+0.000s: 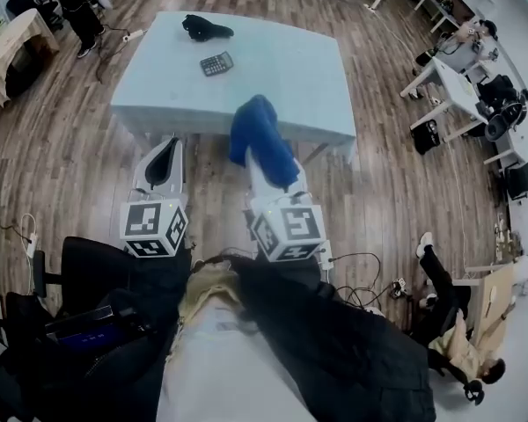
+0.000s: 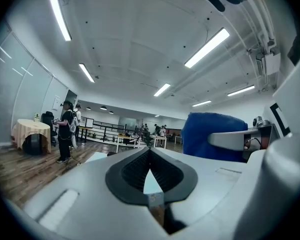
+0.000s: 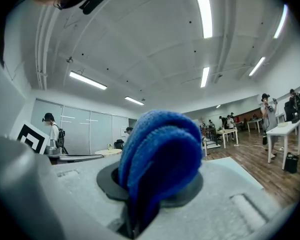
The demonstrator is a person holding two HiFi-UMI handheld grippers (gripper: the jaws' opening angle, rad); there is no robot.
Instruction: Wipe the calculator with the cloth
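A dark calculator (image 1: 216,63) lies on the light table (image 1: 308,86), toward its far left. My right gripper (image 1: 262,152) is shut on a folded blue cloth (image 1: 260,137), held up short of the table's near edge; in the right gripper view the cloth (image 3: 160,159) bulges out between the jaws. The left gripper (image 1: 167,161) is shut with nothing in it, its jaws meeting at the tip (image 2: 150,166). Both grippers hang over the floor in front of the table, well apart from the calculator.
A black bundle (image 1: 206,28) lies on the table beyond the calculator. Wooden floor (image 1: 79,139) surrounds the table. Other desks (image 1: 449,69) stand at the right, a covered round table (image 1: 13,47) at the left, and people stand or sit around the room.
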